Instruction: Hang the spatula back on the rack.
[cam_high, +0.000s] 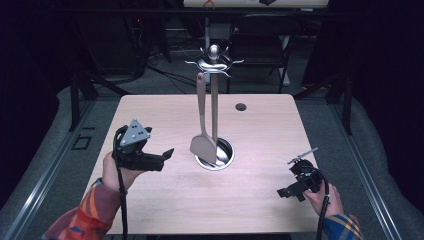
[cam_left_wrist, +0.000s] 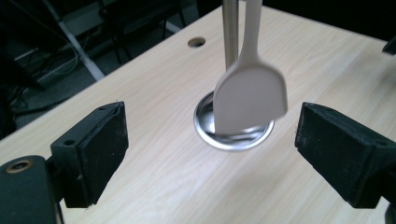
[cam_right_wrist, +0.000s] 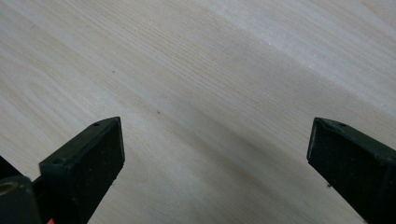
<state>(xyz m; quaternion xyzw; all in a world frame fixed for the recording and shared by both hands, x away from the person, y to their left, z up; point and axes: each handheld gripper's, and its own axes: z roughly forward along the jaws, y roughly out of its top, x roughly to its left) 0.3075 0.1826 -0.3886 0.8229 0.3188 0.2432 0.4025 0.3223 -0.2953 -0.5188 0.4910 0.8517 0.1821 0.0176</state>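
left gripper (cam_left_wrist: 205, 154): jaws wide, nothing held | spatula (cam_left_wrist: 250, 95): hanging ahead, between the pads' line | advice: advance level, close on blade gently | right gripper (cam_right_wrist: 215, 168): open, empty

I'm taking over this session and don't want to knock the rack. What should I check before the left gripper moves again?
1. Spatula hanging from the rack: ok, its handle runs up to a hook and its blade hangs above the base.
2. Left gripper free of the spatula: ok, jaws apart with nothing between them, spatula farther off.
3. Spatula at rest: cannot tell, its blade looks slightly blurred in the left gripper view.
4. Right gripper out of the way: ok, open over bare table, well off from the rack.
5. Rack upright: ok, its pole stands straight.
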